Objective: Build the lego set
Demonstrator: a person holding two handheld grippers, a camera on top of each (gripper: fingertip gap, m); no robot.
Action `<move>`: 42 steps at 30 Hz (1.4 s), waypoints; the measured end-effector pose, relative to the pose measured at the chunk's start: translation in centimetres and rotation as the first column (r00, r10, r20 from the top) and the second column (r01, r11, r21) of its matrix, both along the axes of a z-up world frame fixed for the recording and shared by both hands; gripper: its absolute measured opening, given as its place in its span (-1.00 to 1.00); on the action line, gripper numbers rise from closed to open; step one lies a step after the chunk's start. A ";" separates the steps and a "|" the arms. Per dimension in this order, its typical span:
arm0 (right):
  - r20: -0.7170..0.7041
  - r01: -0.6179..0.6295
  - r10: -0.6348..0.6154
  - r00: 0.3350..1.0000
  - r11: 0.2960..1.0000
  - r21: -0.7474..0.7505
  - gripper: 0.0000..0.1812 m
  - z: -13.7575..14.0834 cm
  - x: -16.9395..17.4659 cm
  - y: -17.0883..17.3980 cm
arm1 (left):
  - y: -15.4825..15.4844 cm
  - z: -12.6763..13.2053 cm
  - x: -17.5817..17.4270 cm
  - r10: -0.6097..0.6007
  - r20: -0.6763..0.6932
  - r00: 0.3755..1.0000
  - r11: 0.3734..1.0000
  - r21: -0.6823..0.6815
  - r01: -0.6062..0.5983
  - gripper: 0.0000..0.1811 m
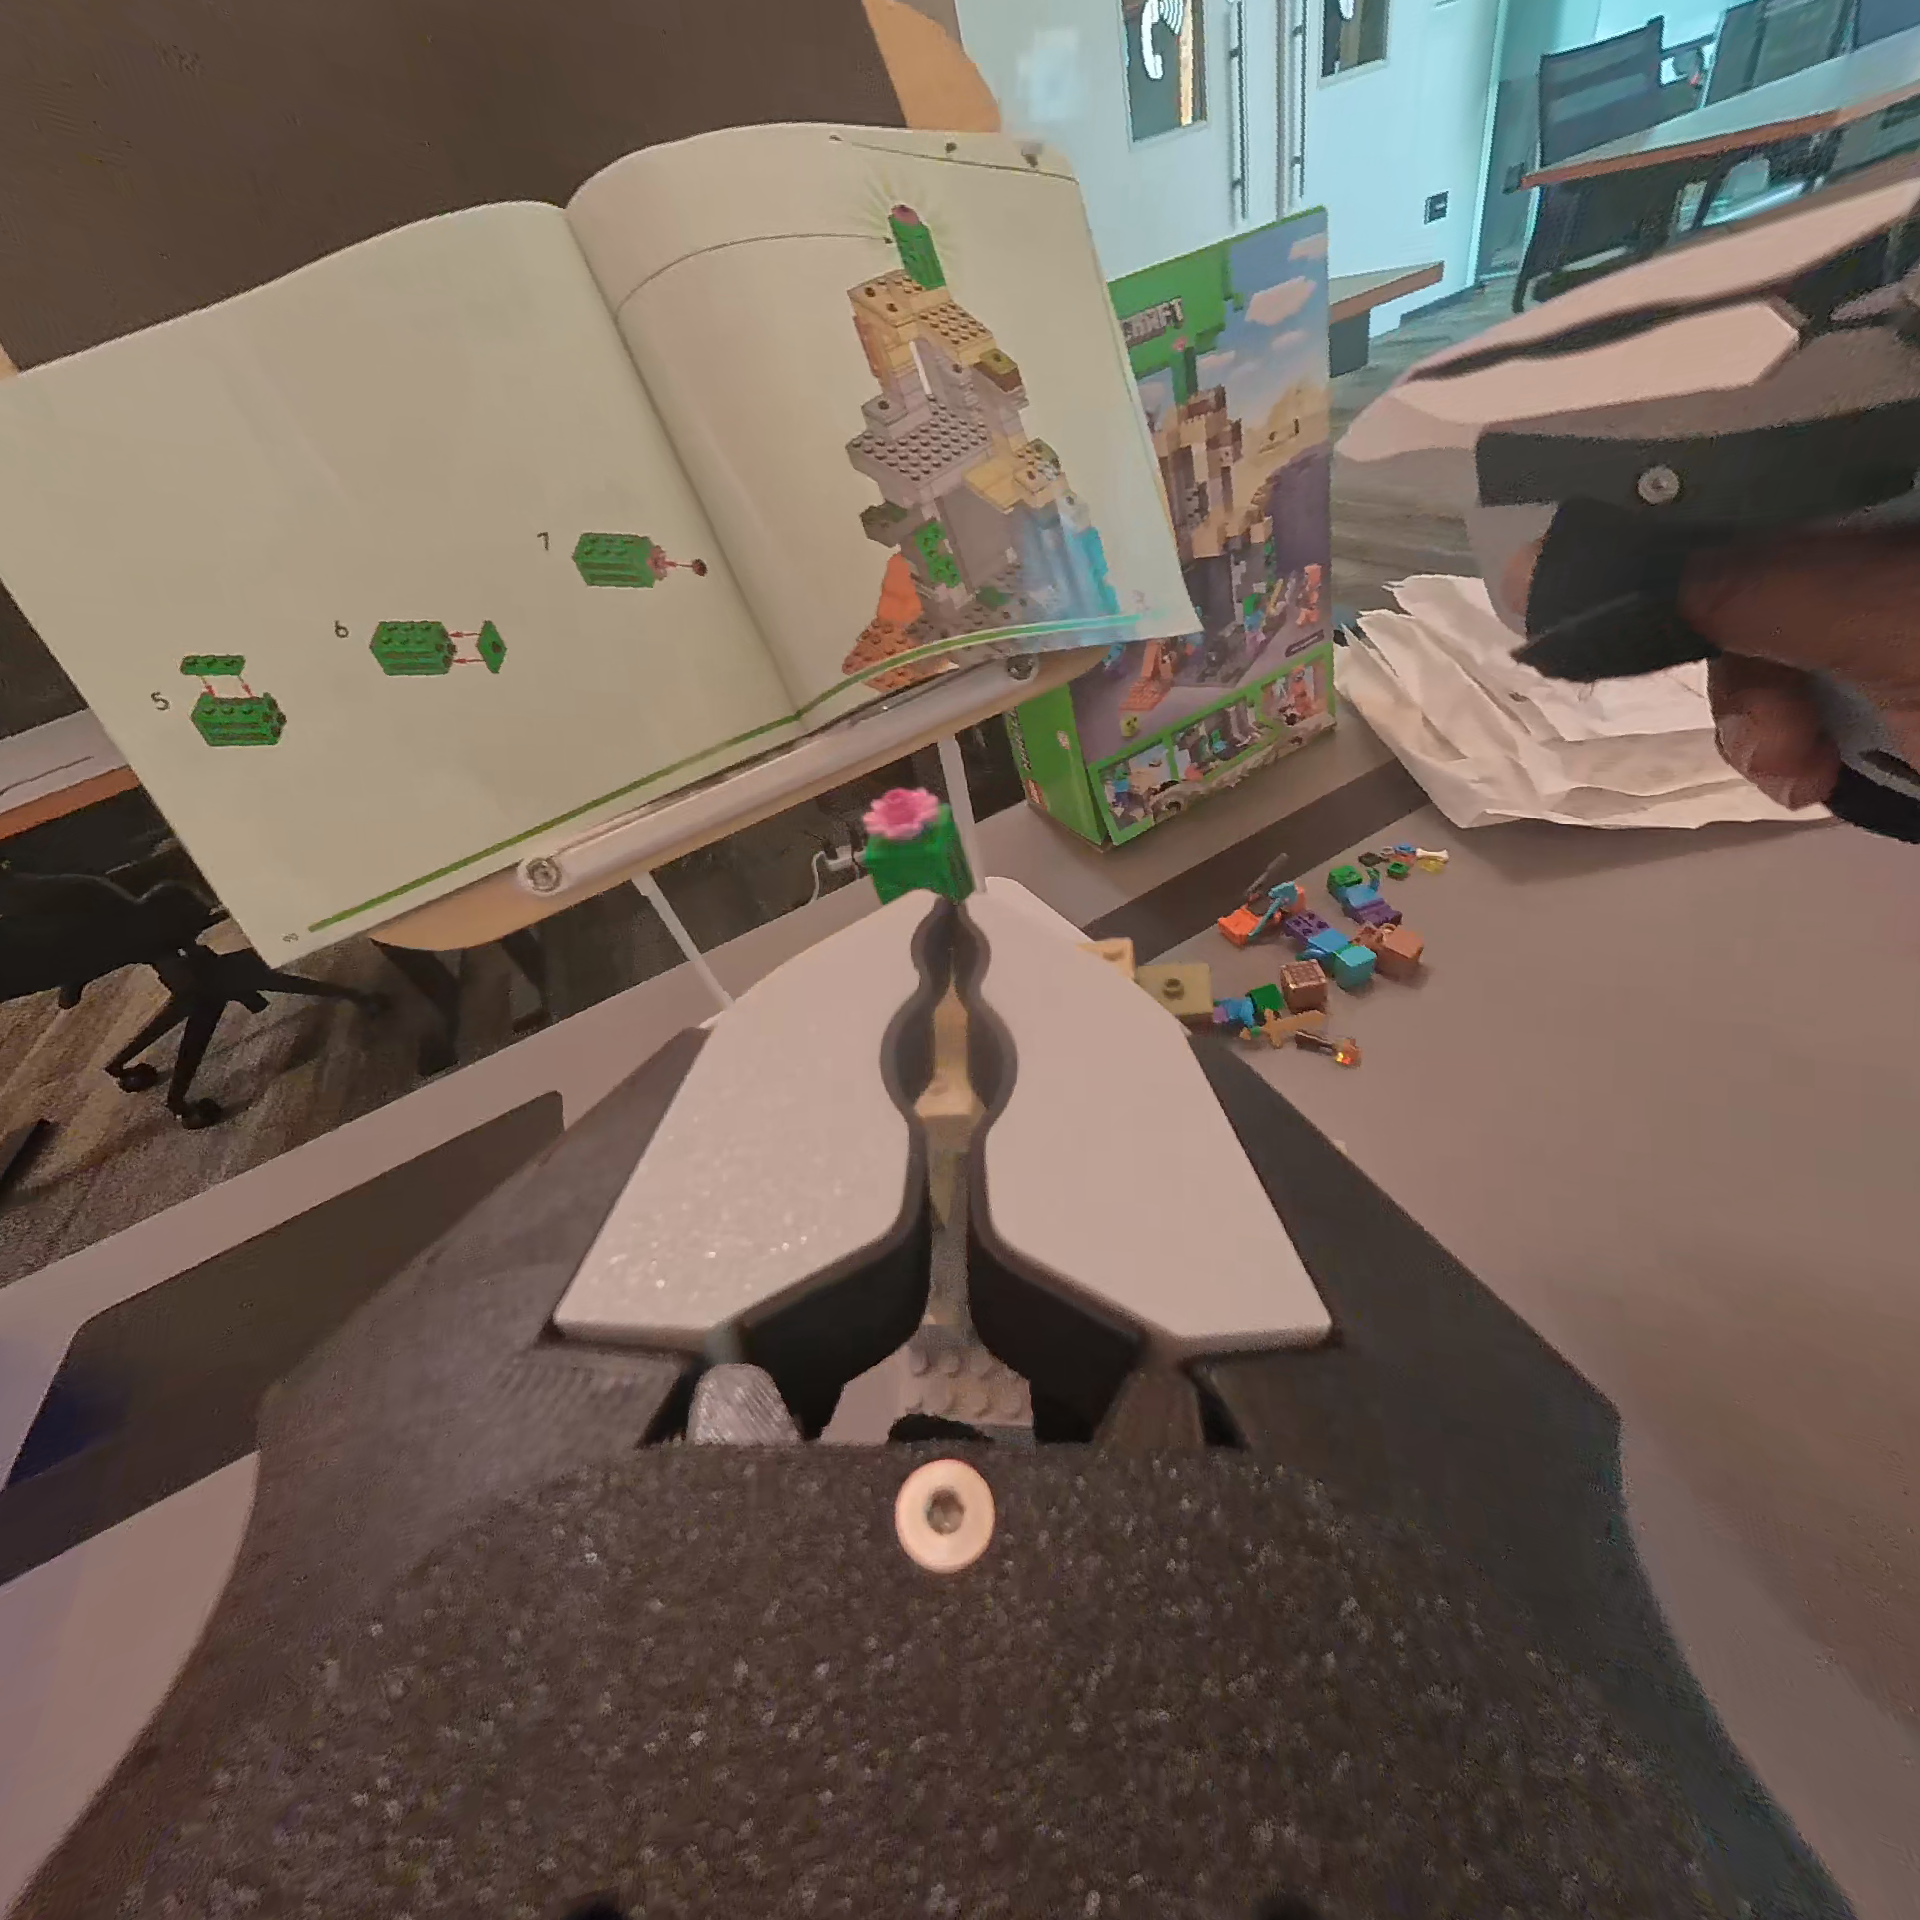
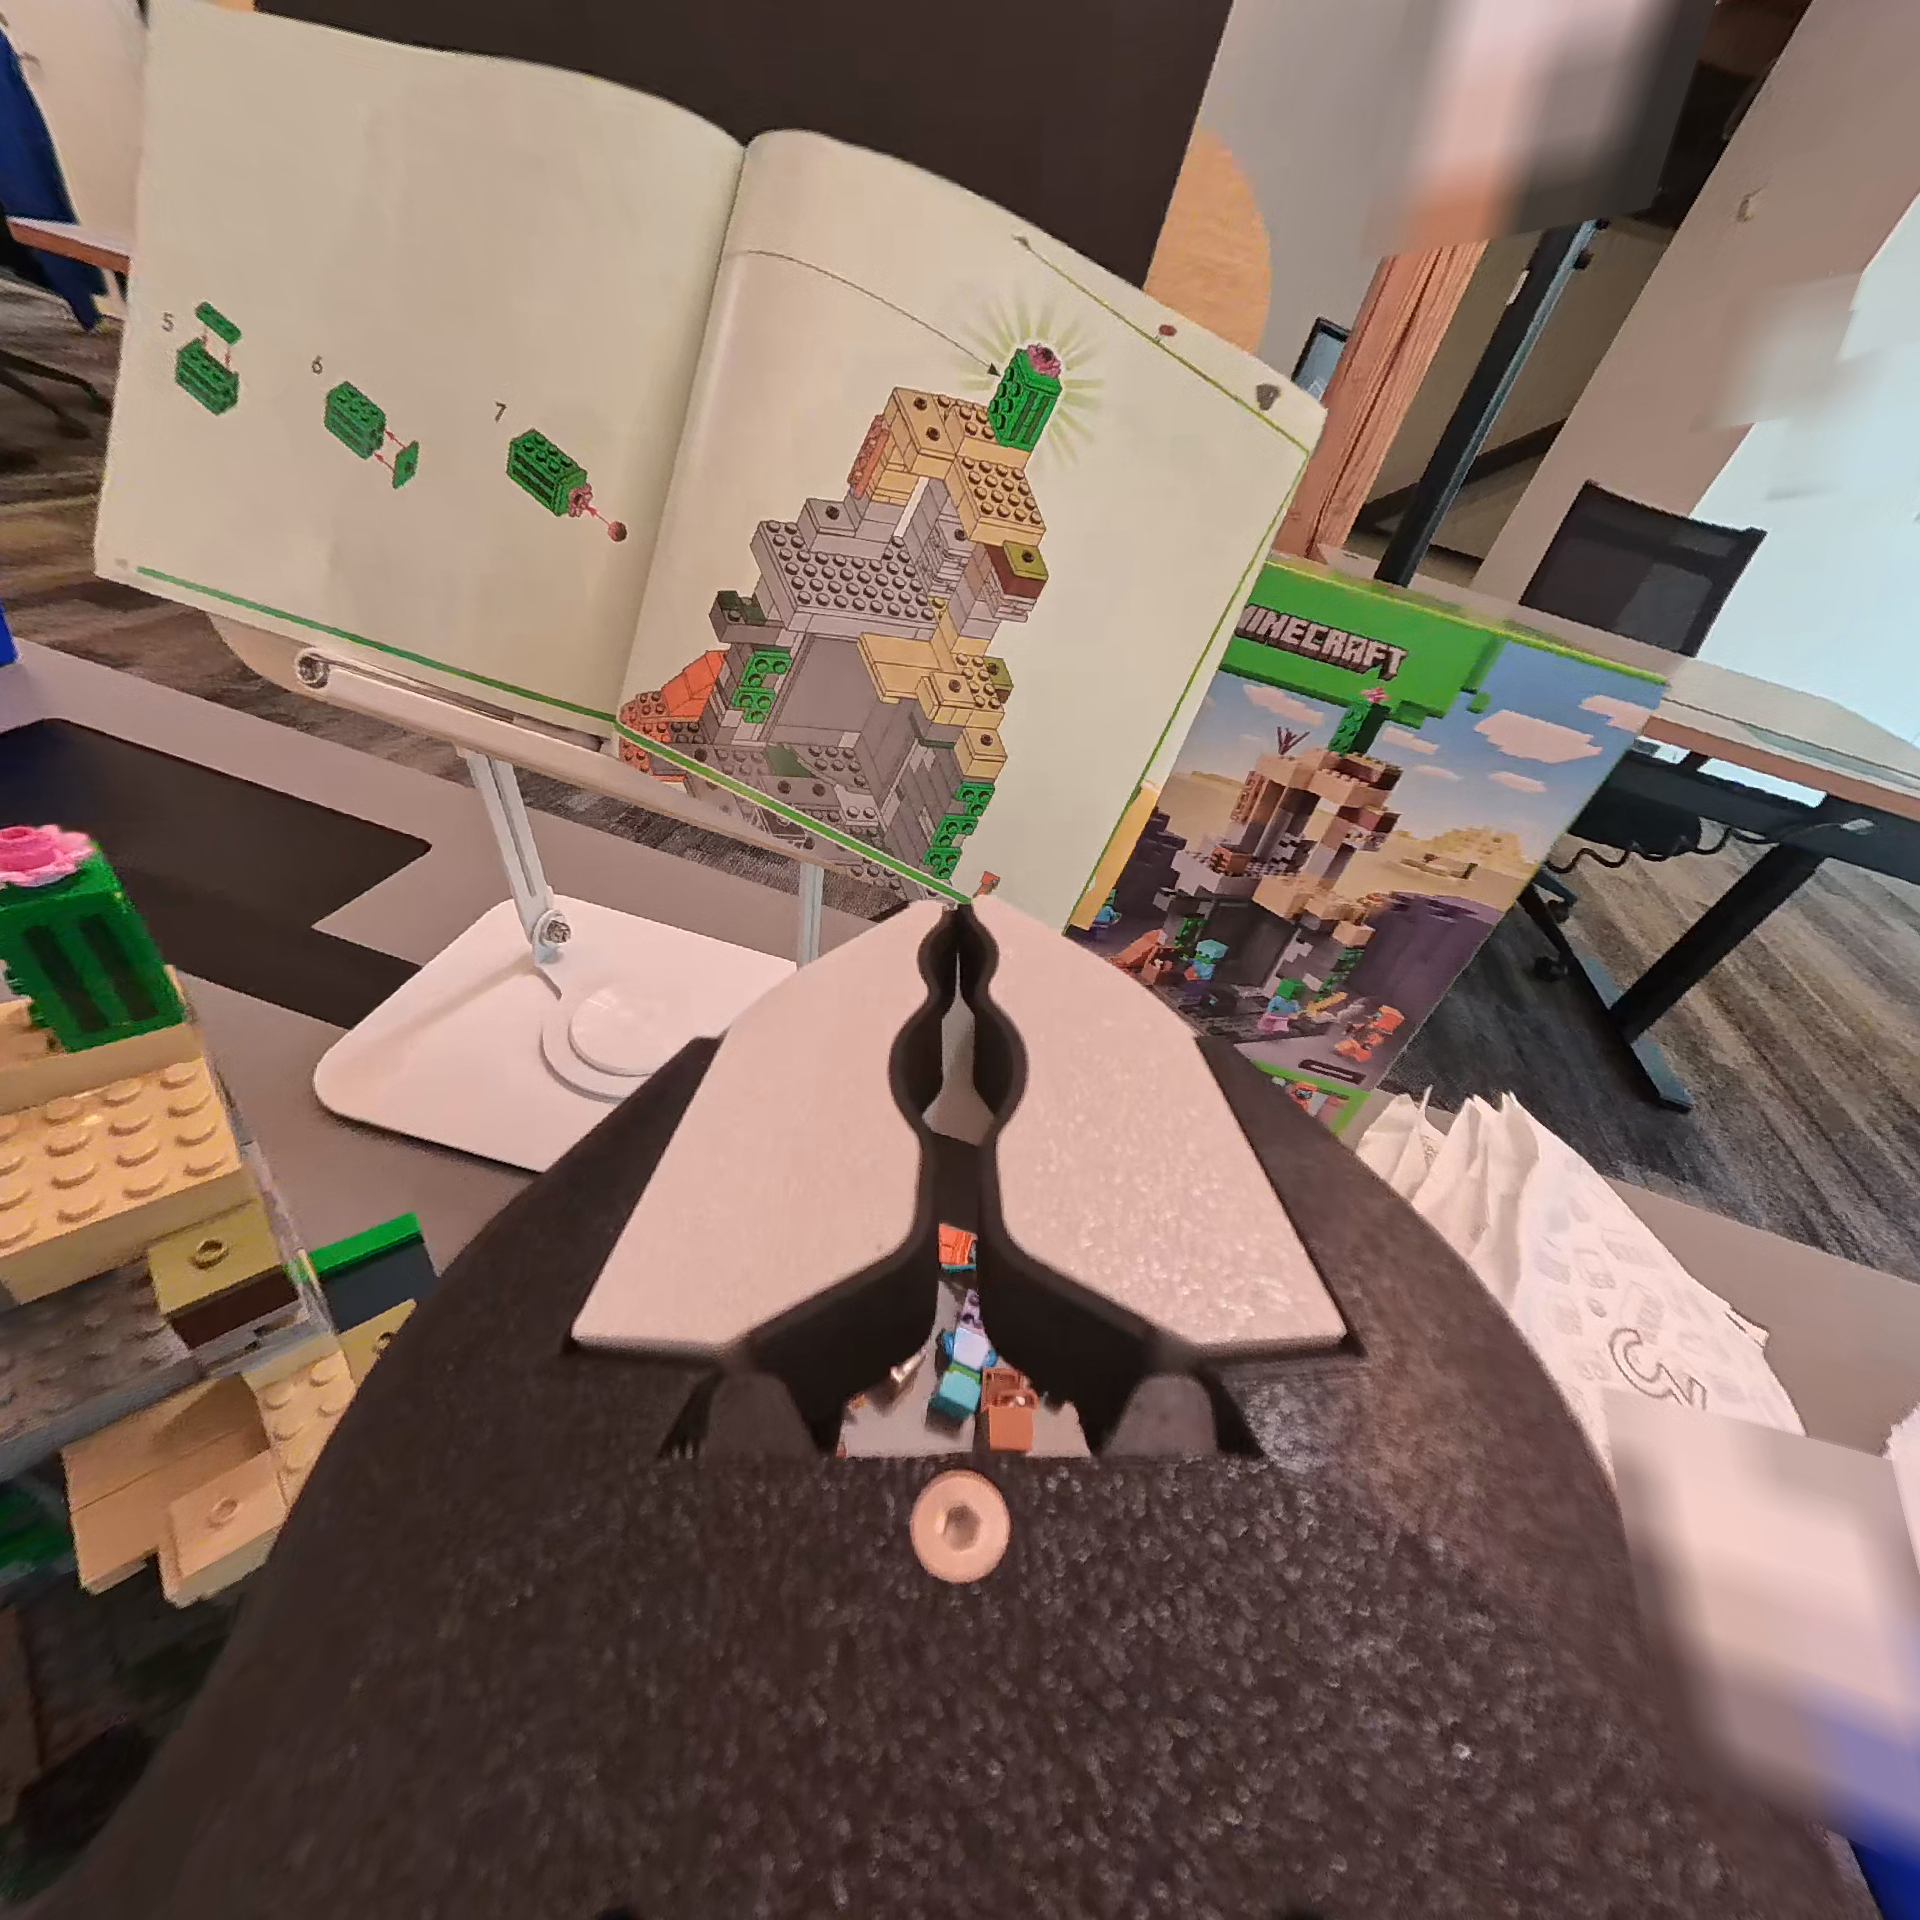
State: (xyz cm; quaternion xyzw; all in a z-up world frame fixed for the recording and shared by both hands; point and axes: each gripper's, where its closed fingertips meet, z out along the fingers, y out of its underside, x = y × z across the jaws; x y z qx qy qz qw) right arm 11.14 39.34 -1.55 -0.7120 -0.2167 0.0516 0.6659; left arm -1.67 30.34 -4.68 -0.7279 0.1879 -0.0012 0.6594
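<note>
Left wrist view | one green cactus [image 1: 918,850] | two tongs closed

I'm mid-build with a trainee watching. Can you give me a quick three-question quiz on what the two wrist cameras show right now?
1. True or false: the green lego cactus with the pink flower stands on top of the tan brick tower.
2. Where do the loose small lego figures and pieces lie?
A) on the grey table, in front of the green set box
B) inside the box
C) on the open instruction booklet
3. Fill in: the fingers of the right gripper are ____ and hold nothing.

Key: 1 true; 2 A; 3 shut.
</note>
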 end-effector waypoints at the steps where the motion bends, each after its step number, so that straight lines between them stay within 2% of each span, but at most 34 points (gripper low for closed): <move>1: 0.002 -0.003 0.003 1.000 1.000 0.001 -1.00 -0.1 -0.1 0.2 | 0.3 0.2 -0.2 0.003 0.005 1.000 1.000 0.003 -0.003 -1.00; 8: 0.021 -0.077 0.076 0.997 0.996 0.049 -1.00 -0.1 -0.7 1.1 | 1.9 1.9 -1.1 0.010 0.024 1.000 0.999 0.048 -0.012 -1.00; 12: -0.020 -0.093 0.095 0.995 0.993 0.076 -0.95 0.4 -0.6 1.8 | 2.5 2.5 -1.0 0.002 0.016 1.000 0.997 0.075 -0.003 -1.00; 18: -0.079 -0.110 0.116 0.990 0.992 0.067 -1.00 0.1 -1.2 2.7 | 2.5 2.1 -0.8 -0.022 0.015 1.000 0.997 0.081 0.021 -1.00; 22: -0.051 -0.137 0.141 0.989 0.988 0.075 -0.98 -0.8 -1.2 3.2 | 2.3 2.1 -1.2 -0.033 0.025 0.999 0.996 0.078 0.031 -1.00; 26: 0.110 -0.170 0.162 0.981 0.982 0.076 -0.76 -2.5 -0.6 4.3 | 2.2 1.9 -1.8 -0.032 0.029 0.999 0.997 0.075 0.029 -1.00; 29: 0.278 -0.244 0.215 0.936 0.967 0.074 -0.54 -4.3 -0.4 5.3 | 2.2 1.8 -2.2 -0.032 0.042 0.999 0.997 0.071 0.029 -1.00; 34: 0.566 -0.360 0.238 0.789 0.926 0.111 -0.58 -6.3 -0.6 6.3 | 2.5 1.5 -2.6 -0.029 0.039 0.999 0.997 0.066 0.026 -1.00; 39: 0.680 -0.397 0.200 0.706 0.906 0.146 -0.68 -6.6 -1.0 7.6 | 2.9 0.6 -2.5 -0.032 0.024 0.999 0.998 0.048 0.031 -1.00; 42: 0.701 -0.399 0.197 0.685 0.907 0.135 -0.68 -6.9 -1.1 8.5 | 3.0 0.3 -2.5 -0.035 0.020 0.999 0.999 0.042 0.034 -1.00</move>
